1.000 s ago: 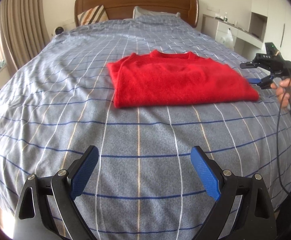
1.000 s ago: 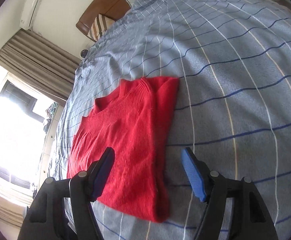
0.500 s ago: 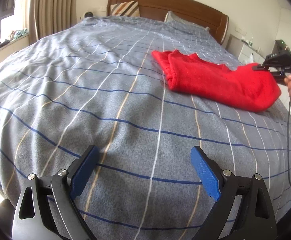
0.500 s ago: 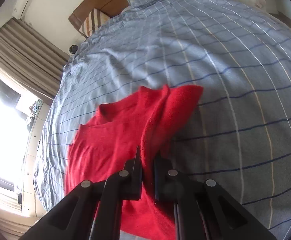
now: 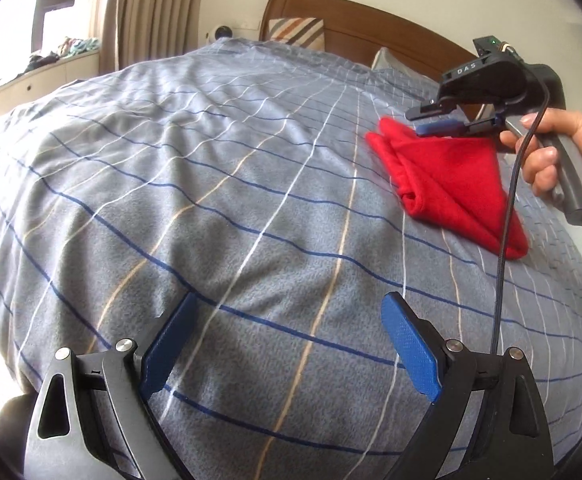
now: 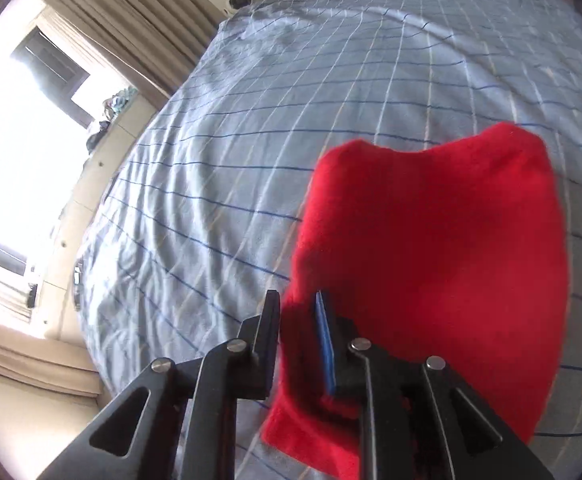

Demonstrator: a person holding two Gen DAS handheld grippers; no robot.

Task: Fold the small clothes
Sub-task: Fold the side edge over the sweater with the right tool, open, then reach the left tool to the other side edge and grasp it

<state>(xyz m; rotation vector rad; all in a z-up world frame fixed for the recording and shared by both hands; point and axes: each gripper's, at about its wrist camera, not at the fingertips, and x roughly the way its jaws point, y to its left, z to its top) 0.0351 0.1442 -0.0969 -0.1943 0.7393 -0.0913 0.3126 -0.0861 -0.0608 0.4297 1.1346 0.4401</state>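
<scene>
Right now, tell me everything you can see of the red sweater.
The red sweater is a plain, fuzzy-looking knit, folded over on itself into a rough triangle with a rolled edge. It lies on the checked blue-grey bedspread, near its right side. The right gripper is nearly closed around one raised edge; whether it grips is unclear.

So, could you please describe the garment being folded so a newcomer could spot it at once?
Start at the large bed with its grey-blue checked cover. Towards its right side, near the wooden headboard, lies a folded red sweater beneath the right claw. It is the only red thing on the cover.

Home bedroom: bed (image 5: 251, 184), headboard (image 5: 371, 28).
</scene>
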